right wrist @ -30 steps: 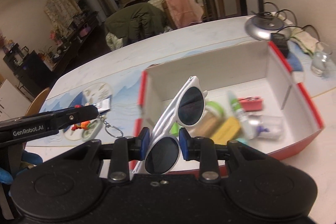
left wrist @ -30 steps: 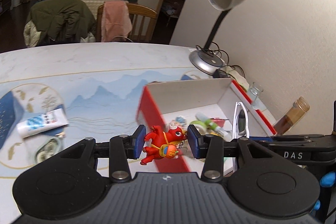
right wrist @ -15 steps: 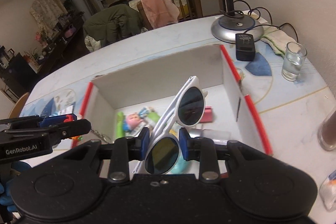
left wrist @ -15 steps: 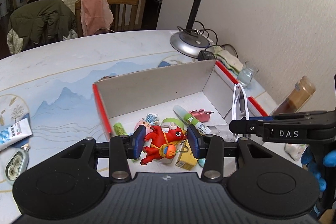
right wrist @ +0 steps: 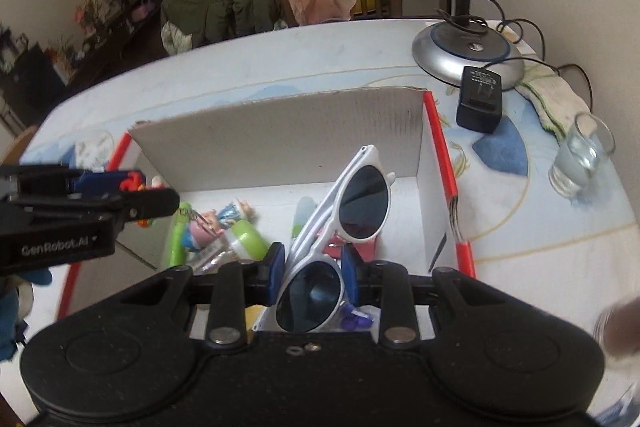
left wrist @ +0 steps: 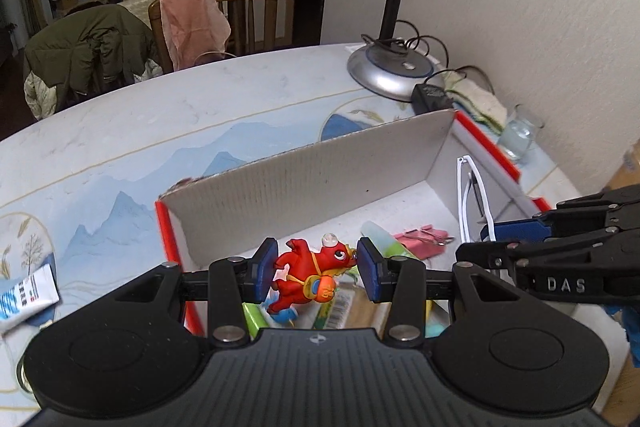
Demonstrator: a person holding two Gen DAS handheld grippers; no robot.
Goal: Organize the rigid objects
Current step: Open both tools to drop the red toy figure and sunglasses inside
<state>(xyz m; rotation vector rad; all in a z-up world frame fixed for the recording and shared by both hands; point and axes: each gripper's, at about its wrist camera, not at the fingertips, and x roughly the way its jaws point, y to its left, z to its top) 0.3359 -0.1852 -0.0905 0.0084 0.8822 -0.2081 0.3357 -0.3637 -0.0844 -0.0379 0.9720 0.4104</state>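
My left gripper (left wrist: 316, 269) is shut on a red toy dragon keychain (left wrist: 310, 273) and holds it above the left part of the red-and-white cardboard box (left wrist: 304, 179). My right gripper (right wrist: 314, 267) is shut on white sunglasses (right wrist: 356, 203) with dark lenses, above the right part of the box (right wrist: 438, 151). The sunglasses also show edge-on in the left wrist view (left wrist: 466, 195). The box holds several small items: a green tube (right wrist: 174, 239), a small doll (right wrist: 208, 223), a pink clip (left wrist: 420, 237). The left gripper appears in the right wrist view (right wrist: 132, 191).
A lamp base (right wrist: 468, 51) and black power adapter (right wrist: 478, 99) stand behind the box. A glass of water (right wrist: 576, 163) and a folded cloth (right wrist: 556, 99) are at the right. A white tube (left wrist: 24, 297) lies on the table left of the box. Chairs stand beyond the table.
Both grippers have moved forward over the box with their objects still held. The box now lies directly beneath both grippers.
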